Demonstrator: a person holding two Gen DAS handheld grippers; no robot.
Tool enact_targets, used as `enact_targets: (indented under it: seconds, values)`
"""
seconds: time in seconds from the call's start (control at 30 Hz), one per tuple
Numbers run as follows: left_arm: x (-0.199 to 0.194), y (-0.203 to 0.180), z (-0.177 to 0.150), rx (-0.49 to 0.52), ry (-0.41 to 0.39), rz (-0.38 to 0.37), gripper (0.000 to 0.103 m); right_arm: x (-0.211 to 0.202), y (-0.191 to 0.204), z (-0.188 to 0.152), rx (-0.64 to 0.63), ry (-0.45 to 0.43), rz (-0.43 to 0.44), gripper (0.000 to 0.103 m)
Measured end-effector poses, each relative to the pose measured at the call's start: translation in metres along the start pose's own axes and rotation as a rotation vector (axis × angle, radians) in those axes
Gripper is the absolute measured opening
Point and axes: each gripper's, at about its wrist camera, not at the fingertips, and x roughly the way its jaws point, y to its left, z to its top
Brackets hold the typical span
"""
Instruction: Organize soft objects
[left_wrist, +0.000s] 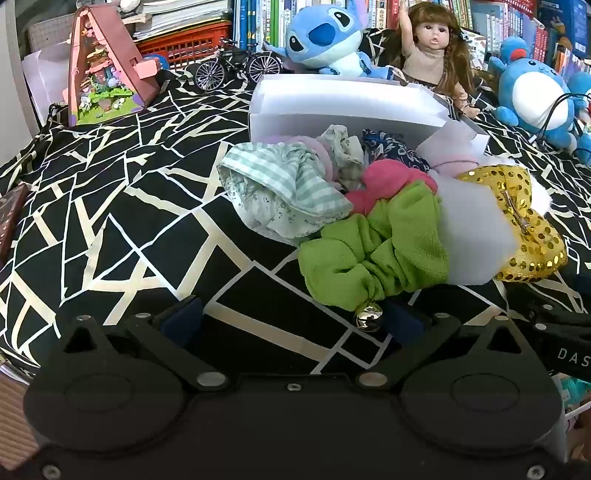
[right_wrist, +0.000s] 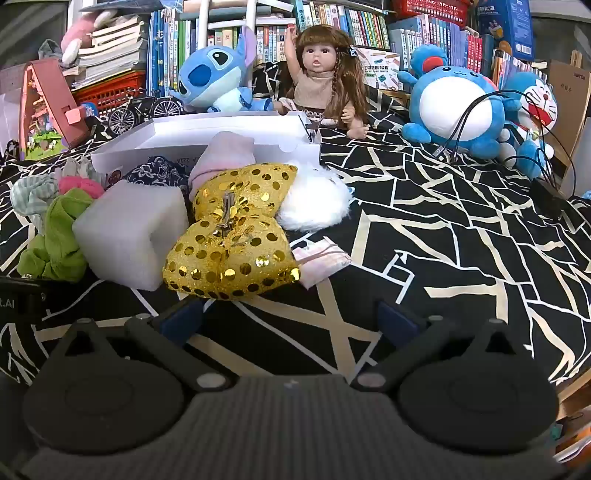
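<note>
Judging by reach, we find the green scrunchie (left_wrist: 373, 254) just ahead-right of our wide-open, empty left hand-held gripper (left_wrist: 291, 321) (the right hand-held gripper (right_wrist: 291, 317), equally wide, faces the gold bow (right_wrist: 236, 232)), before the white box (left_wrist: 332, 99).

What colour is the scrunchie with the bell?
Lime green scrunchie, silver bell; clearest in the left wrist view.

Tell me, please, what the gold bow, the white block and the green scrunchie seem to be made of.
Gold bow: fabric covered with shiny gold sequins, with a metal clip at its middle.
White block: probably foam; matte, slightly grainy surface with soft edges.
Green scrunchie: matte woven cloth, crinkled and gathered; a shiny metal bell hangs from it.
</note>
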Motion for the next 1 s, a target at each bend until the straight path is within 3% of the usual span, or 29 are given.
enact_targets:
  seconds: [1.0]
  values:
    - [0.0003,-0.0001,0.0001,0.002,0.011,0.002,0.103,0.0003,0.0003,0.0007,-0.001,0.009,0.0,0.103]
